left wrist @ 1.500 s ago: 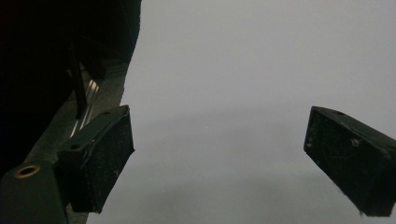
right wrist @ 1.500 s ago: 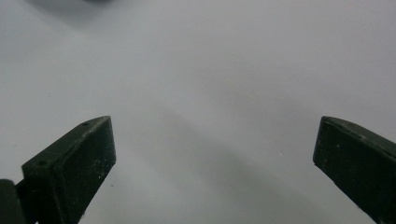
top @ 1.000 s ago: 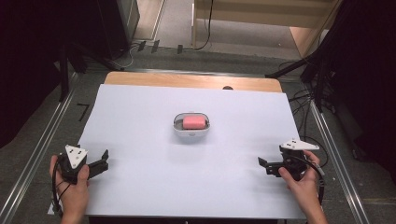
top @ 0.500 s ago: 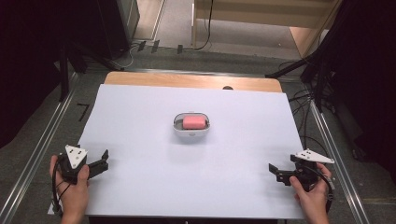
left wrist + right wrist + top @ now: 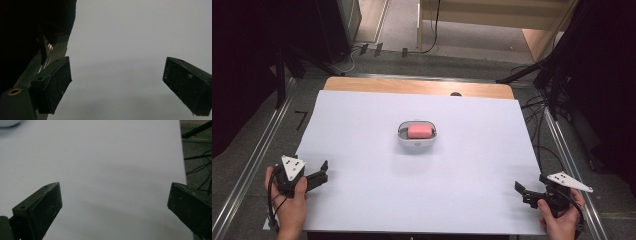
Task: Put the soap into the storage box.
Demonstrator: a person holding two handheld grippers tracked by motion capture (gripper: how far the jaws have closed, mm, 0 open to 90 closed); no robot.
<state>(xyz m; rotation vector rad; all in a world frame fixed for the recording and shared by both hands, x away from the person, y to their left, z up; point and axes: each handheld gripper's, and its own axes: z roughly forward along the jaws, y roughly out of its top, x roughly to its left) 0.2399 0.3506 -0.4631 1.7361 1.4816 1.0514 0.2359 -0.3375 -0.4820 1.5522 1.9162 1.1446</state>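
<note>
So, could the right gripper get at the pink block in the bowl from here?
Probably yes: the right gripper is open, and bare white table lies between it and the pink block in the uncovered bowl.

Lab (black curtains [image 5: 242, 75], floor cables [image 5: 542, 125])

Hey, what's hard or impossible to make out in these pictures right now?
- Pink object in the white dish, high view: too small to identify.
- That dish, right gripper view: cut off by the top-left corner.
- Left of the table, left gripper view: too dark.
</note>
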